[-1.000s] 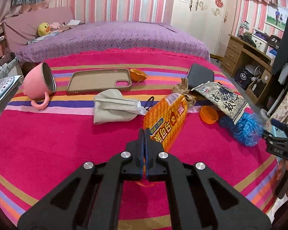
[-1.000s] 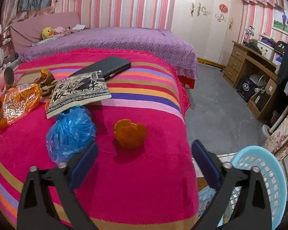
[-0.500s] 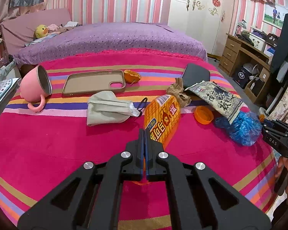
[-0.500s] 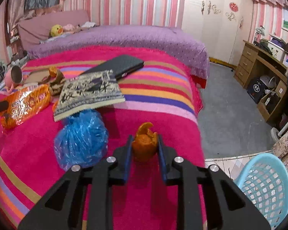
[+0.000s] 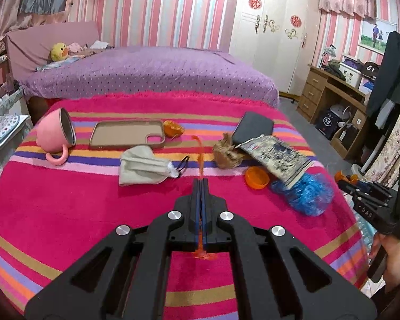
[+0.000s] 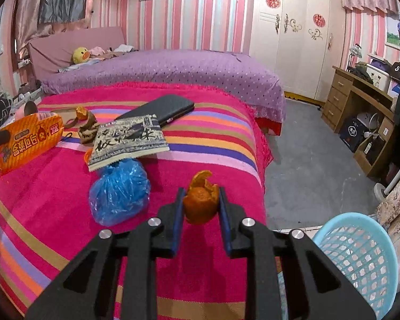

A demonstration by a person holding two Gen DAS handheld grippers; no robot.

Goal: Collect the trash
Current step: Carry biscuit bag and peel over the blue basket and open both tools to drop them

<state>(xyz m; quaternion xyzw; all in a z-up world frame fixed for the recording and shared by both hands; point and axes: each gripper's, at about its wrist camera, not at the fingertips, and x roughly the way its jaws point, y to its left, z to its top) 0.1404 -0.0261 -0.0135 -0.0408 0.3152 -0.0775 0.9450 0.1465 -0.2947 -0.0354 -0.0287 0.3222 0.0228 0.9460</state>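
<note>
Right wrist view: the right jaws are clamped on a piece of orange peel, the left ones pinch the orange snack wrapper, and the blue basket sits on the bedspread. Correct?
Not quite. The basket is on the floor beside the bed, not on the bedspread; the right wrist view shows it. The rest holds: the right gripper clamps the peel, and the left gripper pinches the wrapper.

The striped blanket is viewed by the left wrist camera from its near edge, low and close, looking toward the purple bed. The same way is faced from the blanket's right corner by the right wrist camera, the basket included. The blue bag and wardrobe are shared.
</note>
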